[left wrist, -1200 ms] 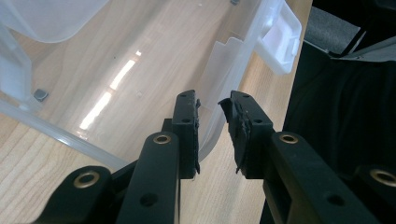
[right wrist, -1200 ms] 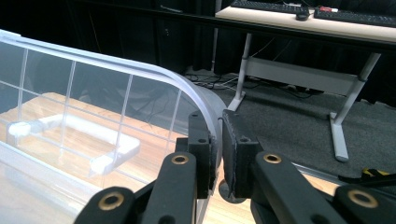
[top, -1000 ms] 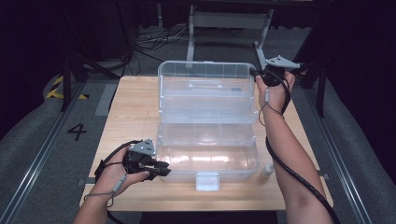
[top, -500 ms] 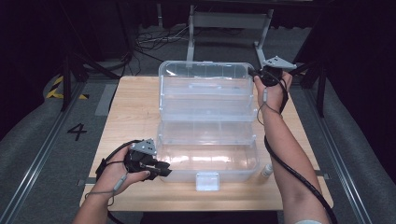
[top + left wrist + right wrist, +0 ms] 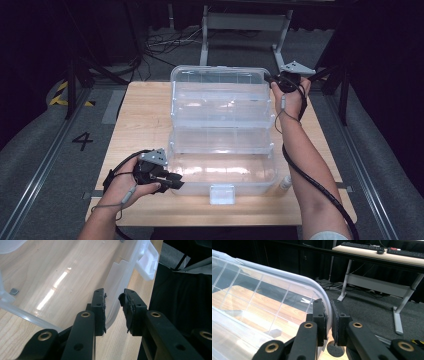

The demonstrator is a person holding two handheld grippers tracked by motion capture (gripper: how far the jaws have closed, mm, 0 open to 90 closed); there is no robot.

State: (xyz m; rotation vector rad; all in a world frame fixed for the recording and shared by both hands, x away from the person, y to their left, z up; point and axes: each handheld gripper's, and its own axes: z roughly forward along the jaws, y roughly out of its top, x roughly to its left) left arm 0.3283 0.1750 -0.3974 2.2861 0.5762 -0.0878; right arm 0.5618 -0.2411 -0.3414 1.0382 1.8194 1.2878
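A clear plastic tiered box (image 5: 222,125) stands opened out on the wooden table (image 5: 145,115), its lid (image 5: 274,290) raised at the far end. My left gripper (image 5: 175,181) lies at the base's near left corner. In the left gripper view its jaws (image 5: 112,296) straddle the clear front wall (image 5: 117,280) with a gap on one side, so it is open. My right gripper (image 5: 270,79) is up at the lid's far right corner. In the right gripper view it (image 5: 327,303) is shut on the lid's curved rim (image 5: 322,293).
A white latch (image 5: 222,193) hangs at the middle of the box's front wall. A small white bottle (image 5: 285,183) stands by the near right corner. Dark floor, rails and a desk frame (image 5: 245,22) surround the table.
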